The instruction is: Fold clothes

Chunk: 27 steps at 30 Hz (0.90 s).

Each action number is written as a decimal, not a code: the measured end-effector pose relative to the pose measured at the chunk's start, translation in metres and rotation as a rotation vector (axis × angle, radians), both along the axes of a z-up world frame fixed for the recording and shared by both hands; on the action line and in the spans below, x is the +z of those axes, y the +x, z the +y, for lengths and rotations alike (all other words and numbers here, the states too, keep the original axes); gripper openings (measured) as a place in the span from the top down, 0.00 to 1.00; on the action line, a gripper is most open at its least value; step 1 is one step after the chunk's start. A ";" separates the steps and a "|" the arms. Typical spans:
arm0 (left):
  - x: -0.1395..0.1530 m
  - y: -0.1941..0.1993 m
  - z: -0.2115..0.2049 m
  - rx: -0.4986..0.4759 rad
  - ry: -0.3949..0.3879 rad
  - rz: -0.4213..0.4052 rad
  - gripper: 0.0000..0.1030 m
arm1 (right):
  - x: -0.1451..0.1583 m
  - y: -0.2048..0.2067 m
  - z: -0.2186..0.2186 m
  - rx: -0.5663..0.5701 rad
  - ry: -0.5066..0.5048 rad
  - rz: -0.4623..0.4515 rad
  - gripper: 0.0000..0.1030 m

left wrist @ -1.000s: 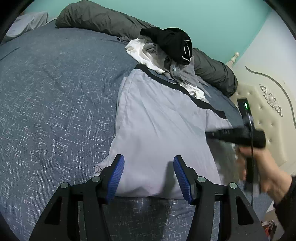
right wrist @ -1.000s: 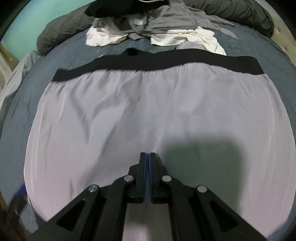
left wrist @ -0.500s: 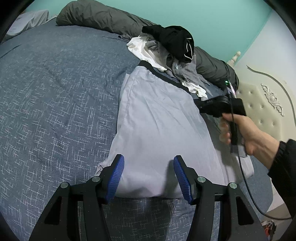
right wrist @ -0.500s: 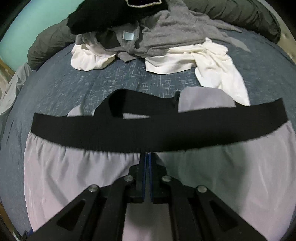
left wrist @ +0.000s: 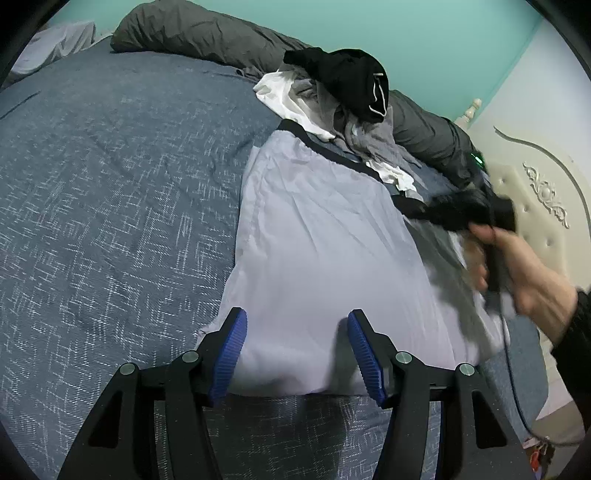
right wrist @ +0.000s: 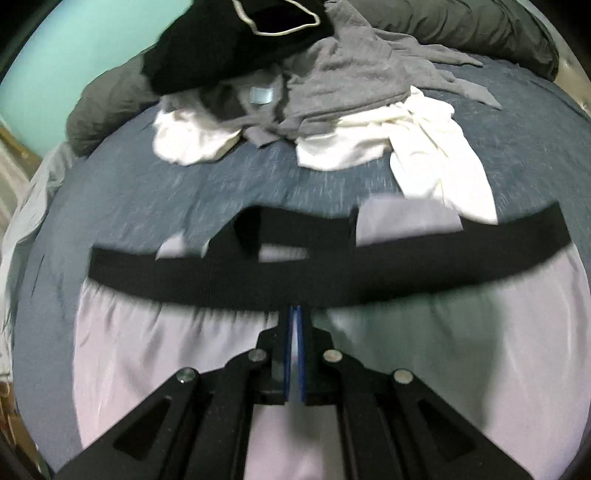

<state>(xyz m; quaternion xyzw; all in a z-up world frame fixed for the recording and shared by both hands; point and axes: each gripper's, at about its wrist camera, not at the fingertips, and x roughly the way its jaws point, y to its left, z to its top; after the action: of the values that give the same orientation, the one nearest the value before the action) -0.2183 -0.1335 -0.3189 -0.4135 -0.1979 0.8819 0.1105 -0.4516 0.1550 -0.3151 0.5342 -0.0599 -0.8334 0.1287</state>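
Nearest, the left gripper (left wrist: 297,350) hangs released over the near hem of the pale lilac shorts (left wrist: 317,236), its blue pads apart and nothing between them. The shorts lie flat on the blue bedspread (left wrist: 110,184) toward the bed's right side. Farther along, the right gripper (right wrist: 294,325), in a person's hand (left wrist: 532,273), is clenched on the shorts just under their black waistband (right wrist: 295,277); beyond that a heap of black, grey and white clothes (right wrist: 295,92) sits against a dark grey quilt (left wrist: 207,33) at the far edge.
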 end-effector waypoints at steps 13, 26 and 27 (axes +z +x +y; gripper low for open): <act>0.007 0.023 -0.019 0.042 -0.031 0.021 0.39 | -0.014 0.187 0.013 0.095 0.001 -0.086 0.99; 0.006 0.034 -0.034 0.052 0.075 -0.013 0.35 | -0.019 0.269 0.044 0.035 -0.096 -0.087 0.96; 0.004 0.034 -0.035 0.051 0.089 -0.020 0.34 | -0.014 0.272 0.052 0.018 -0.104 -0.063 0.96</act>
<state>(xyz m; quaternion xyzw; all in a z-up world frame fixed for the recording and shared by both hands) -0.1843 -0.1688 -0.3147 -0.4117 -0.2482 0.8706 0.1044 -0.1796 0.2070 -0.3289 0.5534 -0.1024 -0.8105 0.1620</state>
